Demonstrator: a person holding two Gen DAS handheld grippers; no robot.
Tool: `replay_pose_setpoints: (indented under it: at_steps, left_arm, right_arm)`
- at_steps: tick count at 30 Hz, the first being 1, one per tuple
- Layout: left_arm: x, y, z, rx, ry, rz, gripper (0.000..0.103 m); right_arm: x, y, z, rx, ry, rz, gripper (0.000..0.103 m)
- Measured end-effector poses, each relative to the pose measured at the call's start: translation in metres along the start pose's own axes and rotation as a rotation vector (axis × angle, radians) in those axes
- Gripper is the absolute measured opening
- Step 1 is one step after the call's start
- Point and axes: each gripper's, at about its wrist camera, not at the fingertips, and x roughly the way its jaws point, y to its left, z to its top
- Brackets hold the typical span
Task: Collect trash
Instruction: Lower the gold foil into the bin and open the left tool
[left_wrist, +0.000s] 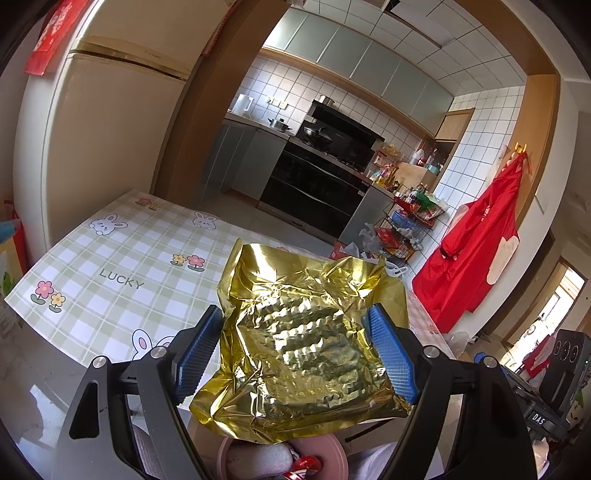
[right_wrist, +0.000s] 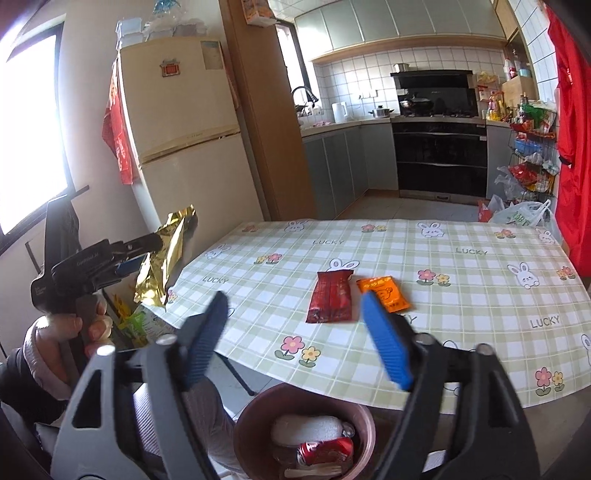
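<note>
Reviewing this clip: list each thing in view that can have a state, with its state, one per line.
left gripper: jaws shut on the gold foil wrapper, held in the air
gold foil wrapper: crumpled, off the table
right gripper: jaws open, holding nothing
dark red packet: flat on the table
orange packet: flat on the table
bin: open, partly filled
red can: crushed, in the bin

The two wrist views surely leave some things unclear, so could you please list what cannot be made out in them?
- Left wrist view: the gold foil wrapper held in the left gripper hides the table edge and most of the bin.
- Right wrist view: the print on the dark red packet and orange packet is too small to read.
- Right wrist view: the bin's lower part is cut off by the frame edge.
</note>
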Motion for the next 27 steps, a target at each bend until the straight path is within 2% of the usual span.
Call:
replay_pose_setpoints:
  at_steps: [2,4,18,27]
  left_arm:
    - [0.002,-0.003,-0.003,0.008,0.011,-0.010,0.079]
    - [0.004,-0.008,-0.007,0.022,0.025,-0.020,0.079]
    - [0.016,-0.050,-0.033,0.162,0.111,-0.123,0.079]
    - [0.026,-0.072,-0.056,0.237,0.192,-0.187,0.080]
  right_arm:
    - [-0.003,-0.001,0.001,0.004,-0.018,-0.018,0.096]
    - [-0.006,-0.003,0.002,0.012,-0.041,-0.041,0.097]
    - [-0.034,-0.050,0.005,0.177,-0.170,-0.227,0.097]
    - [-0.036,-0.067,0.001,0.240,-0.168,-0.240,0.097]
